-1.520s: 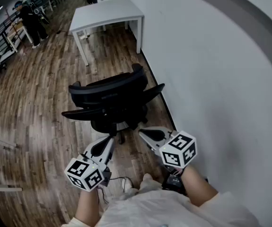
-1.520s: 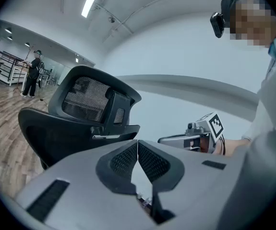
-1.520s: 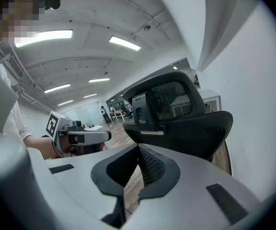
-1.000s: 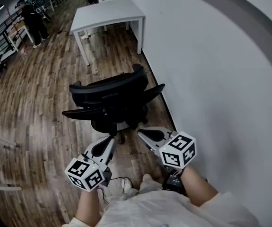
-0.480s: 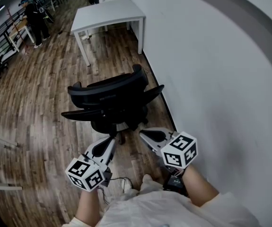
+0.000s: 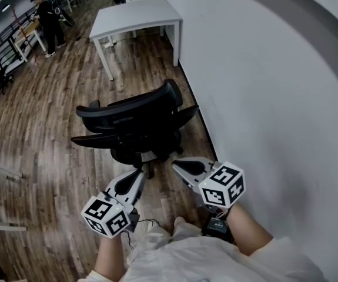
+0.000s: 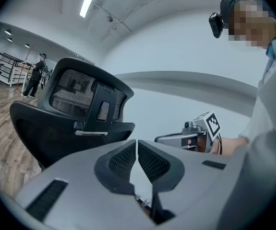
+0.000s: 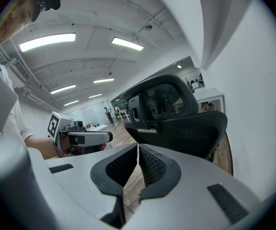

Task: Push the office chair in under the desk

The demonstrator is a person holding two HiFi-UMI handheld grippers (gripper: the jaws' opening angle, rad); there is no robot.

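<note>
While office chair (image 6: pixel 136 125) stands before desk (image 6: pixel 136 16), wall (image 6: pixel 263 87) alongside, perhaps cable (image 6: pixel 149 222) underfoot

On the floor (image 6: pixel 39 151), office chair (image 6: pixel 136 125) just ahead of the left gripper (image 6: pixel 138 173) and the right gripper (image 6: pixel 175 165), backrest turned toward them, apart from both. Beyond the chair, farther on and well apart from it, counter (image 6: pixel 134 13), its right end just beside the wall (image 6: pixel 263 87). Wall along the right of both chair and counter, chair near it. Left gripper beside the right gripper, on its left. Far off, left of the counter, a person (image 6: pixel 46 13) standing on the floor
</note>
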